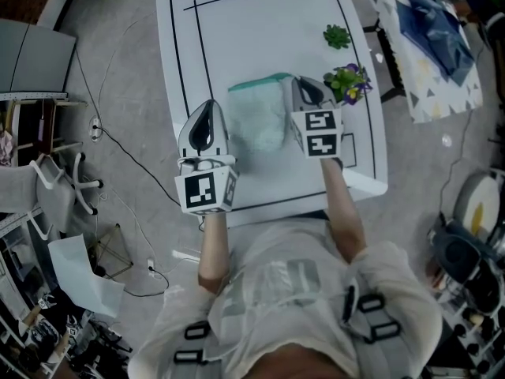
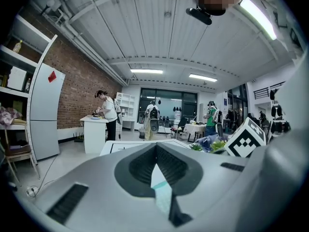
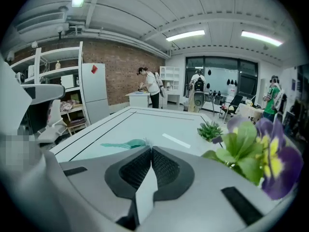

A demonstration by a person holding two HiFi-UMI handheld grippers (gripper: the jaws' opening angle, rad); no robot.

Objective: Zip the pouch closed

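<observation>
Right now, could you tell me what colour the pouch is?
The pouch is mint green, clearest in the head view.

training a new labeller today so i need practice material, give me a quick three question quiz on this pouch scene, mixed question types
1. True or false: the left gripper and the right gripper both have their jaws closed.
2. The pouch is: A red, B teal, C black?
3. On which of the person's own sides of the pouch do the small green plant and the purple-flowered plant stand?

Key: 1 true; 2 B; 3 the right.
</observation>
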